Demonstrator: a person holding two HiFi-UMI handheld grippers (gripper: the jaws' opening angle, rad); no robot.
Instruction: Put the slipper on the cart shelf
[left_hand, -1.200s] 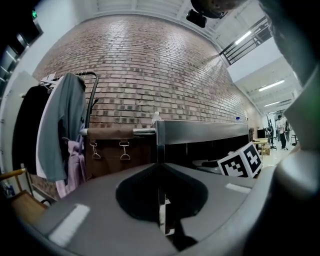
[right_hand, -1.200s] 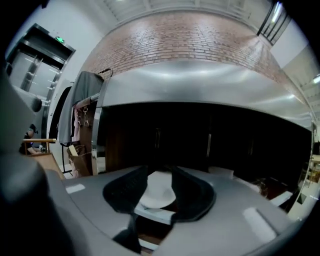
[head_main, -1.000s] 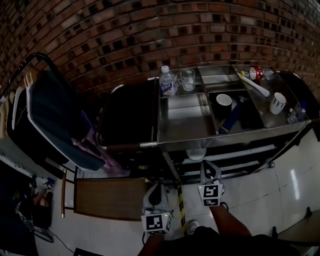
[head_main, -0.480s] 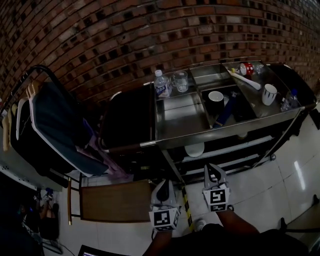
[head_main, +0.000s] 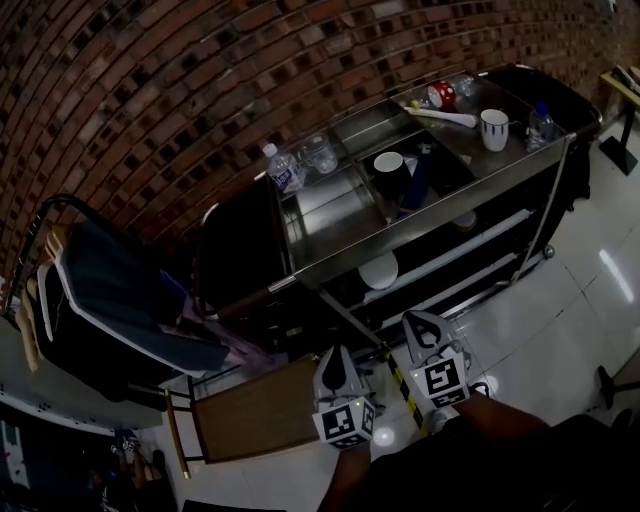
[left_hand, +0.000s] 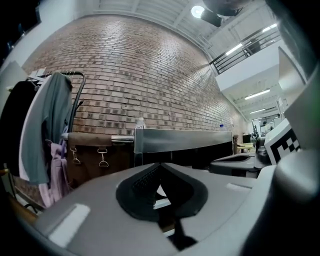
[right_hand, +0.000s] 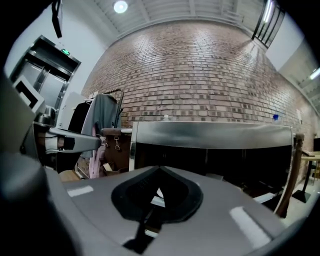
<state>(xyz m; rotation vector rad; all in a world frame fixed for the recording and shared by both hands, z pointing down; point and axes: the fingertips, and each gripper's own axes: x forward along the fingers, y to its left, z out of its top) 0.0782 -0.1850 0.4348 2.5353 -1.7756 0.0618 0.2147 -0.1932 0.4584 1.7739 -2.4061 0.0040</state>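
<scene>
**Slipper not in either tool; both clenched empty in front of cart**

Head view: can't id the slipper for certain. A white rounded item (head_main: 380, 270) lies on the shelf just under the cart (head_main: 330, 220) top, too dark to tell what it is. Top tray carries a water bottle (head_main: 283, 168), a clear glass (head_main: 320, 152) beside it, a black mug (head_main: 388, 170), a white mug (head_main: 493, 128) and a red can (head_main: 441, 94) at the far end. L gripper (head_main: 334, 355) and R gripper (head_main: 414, 322) sit side by side low in frame, tips toward the cart, apart from it, over pale floor tiles (head_main: 540, 330). A brown seat (head_main: 255, 420) is just L of them. A clothes rack (head_main: 110, 300) w/ dark garments stands further L, and a brick wall (head_main: 150, 90) is behind.

Left gripper view: L gripper (left_hand: 160, 167) jaws pressed together at the tips, nothing btwn the pads. Ahead are the cart's steel rail (left_hand: 182, 140) w/ the bottle (left_hand: 140, 122) on top, a brown bag (left_hand: 95, 155) hung at its end and grey clothing (left_hand: 47, 130) on the rack. R gripper's marker cube (left_hand: 285, 145) shows at the R edge.

Right gripper view: R gripper (right_hand: 159, 172) jaws likewise closed tip to tip, holding nothing. Cart rail (right_hand: 210, 135) fills the middle, dark shelves below. L gripper (right_hand: 70, 142) pokes in from the L, clothing (right_hand: 102, 120) beyond it.
</scene>
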